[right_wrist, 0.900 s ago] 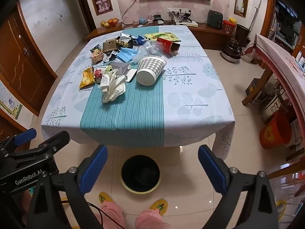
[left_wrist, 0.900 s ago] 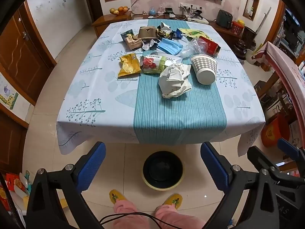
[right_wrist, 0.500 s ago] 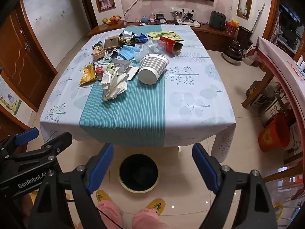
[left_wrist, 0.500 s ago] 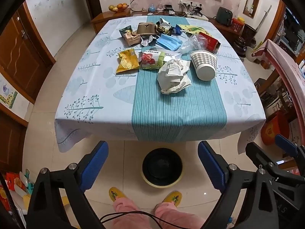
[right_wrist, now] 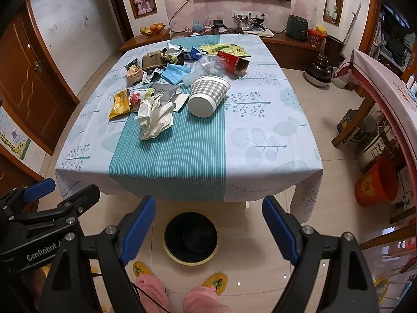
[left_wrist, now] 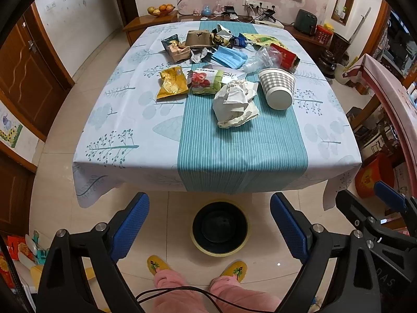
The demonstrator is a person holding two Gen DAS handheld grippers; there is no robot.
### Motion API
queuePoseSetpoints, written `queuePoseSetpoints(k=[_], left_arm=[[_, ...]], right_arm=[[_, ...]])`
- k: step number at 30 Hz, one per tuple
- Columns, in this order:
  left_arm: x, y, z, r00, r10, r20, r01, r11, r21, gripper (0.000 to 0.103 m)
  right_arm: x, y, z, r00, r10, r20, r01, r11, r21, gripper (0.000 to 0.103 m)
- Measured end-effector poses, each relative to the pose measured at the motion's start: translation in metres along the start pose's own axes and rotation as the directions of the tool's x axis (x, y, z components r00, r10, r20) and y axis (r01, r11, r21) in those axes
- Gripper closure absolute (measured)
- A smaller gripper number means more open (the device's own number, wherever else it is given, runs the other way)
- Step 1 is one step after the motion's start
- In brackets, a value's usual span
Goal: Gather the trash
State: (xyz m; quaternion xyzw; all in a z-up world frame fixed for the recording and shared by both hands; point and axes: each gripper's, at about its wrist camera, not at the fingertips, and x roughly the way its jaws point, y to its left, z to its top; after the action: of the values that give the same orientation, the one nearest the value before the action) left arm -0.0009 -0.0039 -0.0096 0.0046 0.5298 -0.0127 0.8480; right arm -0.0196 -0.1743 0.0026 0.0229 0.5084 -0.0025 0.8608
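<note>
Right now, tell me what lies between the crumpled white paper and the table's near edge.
Nothing: in both wrist views the striped tablecloth runs bare from the crumpled white paper to the near edge.

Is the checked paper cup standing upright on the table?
No, the checked paper cup lies tipped on its side on the tablecloth, beside the crumpled paper.

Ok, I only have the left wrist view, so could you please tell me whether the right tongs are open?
Observer: Yes, the right tongs stand wide open and empty.
Operator: Thank you. What is the orange thing half hidden at my right edge?
Observer: An orange bucket, standing on the floor to the right of the table.
</note>
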Motion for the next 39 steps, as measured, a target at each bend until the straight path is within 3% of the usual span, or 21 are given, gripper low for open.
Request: queuePoseSetpoints(k=[39], left_arm=[[-0.013,0.003,-0.010,0.999,0.032,-0.002,-0.032,0.999,-0.001,0.010]], right_arm=[[-0.013,-0.001,-0.002,0.999,0.022,0.037,-0.021,1.000,-0.014,0.019]])
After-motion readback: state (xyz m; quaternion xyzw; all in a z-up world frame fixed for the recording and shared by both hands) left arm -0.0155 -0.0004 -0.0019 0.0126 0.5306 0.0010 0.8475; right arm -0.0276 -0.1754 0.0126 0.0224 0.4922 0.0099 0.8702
